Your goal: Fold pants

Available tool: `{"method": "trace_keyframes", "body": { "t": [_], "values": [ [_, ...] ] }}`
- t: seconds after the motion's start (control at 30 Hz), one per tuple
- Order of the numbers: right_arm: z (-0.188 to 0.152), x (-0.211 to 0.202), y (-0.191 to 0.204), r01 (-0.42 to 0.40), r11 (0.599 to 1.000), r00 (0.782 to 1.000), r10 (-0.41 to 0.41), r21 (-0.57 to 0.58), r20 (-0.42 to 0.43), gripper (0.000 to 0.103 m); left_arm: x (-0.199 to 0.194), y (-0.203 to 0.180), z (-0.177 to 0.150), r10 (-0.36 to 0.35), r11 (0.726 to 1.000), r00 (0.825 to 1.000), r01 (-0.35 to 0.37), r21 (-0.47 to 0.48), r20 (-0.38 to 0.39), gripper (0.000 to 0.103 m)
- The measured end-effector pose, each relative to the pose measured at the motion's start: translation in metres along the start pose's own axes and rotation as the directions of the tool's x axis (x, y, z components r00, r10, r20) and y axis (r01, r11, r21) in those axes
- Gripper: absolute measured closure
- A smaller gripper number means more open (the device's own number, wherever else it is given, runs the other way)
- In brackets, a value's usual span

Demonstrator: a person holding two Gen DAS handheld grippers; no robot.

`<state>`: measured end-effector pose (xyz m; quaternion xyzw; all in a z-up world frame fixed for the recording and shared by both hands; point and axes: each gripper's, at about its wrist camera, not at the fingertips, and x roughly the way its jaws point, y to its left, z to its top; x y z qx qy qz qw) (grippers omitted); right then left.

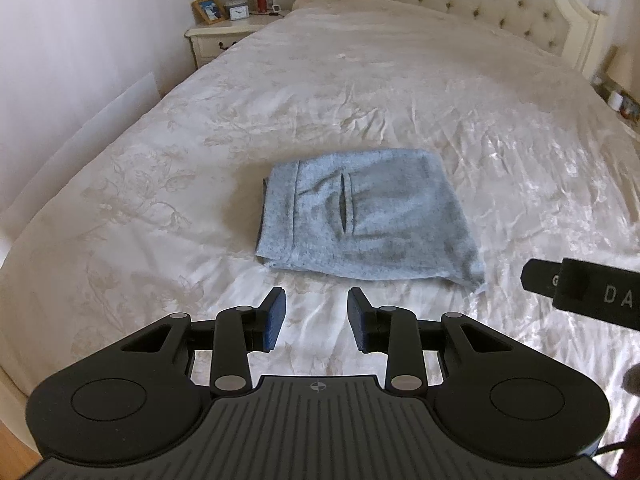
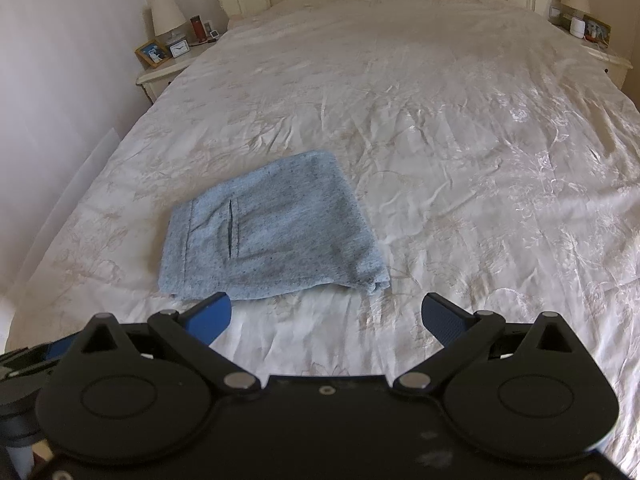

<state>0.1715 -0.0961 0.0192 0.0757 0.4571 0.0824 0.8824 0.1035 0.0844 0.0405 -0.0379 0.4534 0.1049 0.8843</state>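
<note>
Your heathered blue-grey knit pants (image 1: 366,216) lie folded compact on the cream bedspread (image 1: 400,92), seemingly finished; left gripper (image 1: 317,318) part-open, right gripper (image 2: 326,318) wide, both empty.

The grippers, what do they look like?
Both are black plastic. The left gripper and the right gripper each have two jointed fingers with ribbed blue pads, silver pivot pins and round discs on a ridged body.

Pants (image 1: 368,216) heathered light blue; bedspread (image 1: 360,92) cream (floral sheen).
</note>
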Motion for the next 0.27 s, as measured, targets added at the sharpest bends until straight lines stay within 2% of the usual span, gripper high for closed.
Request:
{"method": "trace_keyframes", "body": {
  "t": [0.27],
  "values": [
    [-0.0005, -0.0004, 0.0015, -0.002, 1.0, 1.0, 0.002, 0.0, 0.0, 0.0, -0.0037, -0.001, 0.0001, -0.015, 1.0, 1.0, 0.015, -0.003, 0.016, 0.07]
  ]
}}
